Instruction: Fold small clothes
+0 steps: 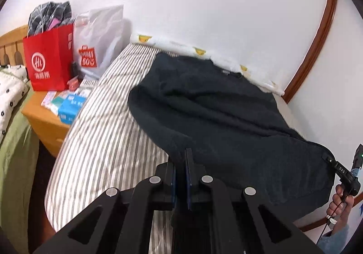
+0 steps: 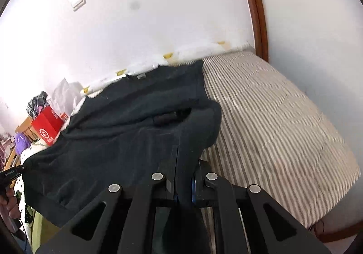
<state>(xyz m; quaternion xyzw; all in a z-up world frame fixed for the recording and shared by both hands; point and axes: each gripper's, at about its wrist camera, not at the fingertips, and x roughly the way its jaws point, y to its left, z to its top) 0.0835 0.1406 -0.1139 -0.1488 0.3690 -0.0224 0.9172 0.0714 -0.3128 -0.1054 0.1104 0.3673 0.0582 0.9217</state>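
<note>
Both claws pinch the dark top (image 1: 204, 104): left claw (image 1: 180, 161), right claw (image 2: 181, 158). Lift evenly toward 12 o'clock, keeping it flat over the bed (image 1: 102, 136).

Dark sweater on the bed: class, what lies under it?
The dark sweater lies on the striped bedcover, which shows on both sides. Its near hem is lifted, pinched by the left gripper and right gripper. Anything beneath the sweater's middle is covered.

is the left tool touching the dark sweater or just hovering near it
Touching. The left wrist view shows the left tool shut on the near edge of the dark sweater, with the fabric running down between its fingers.
</note>
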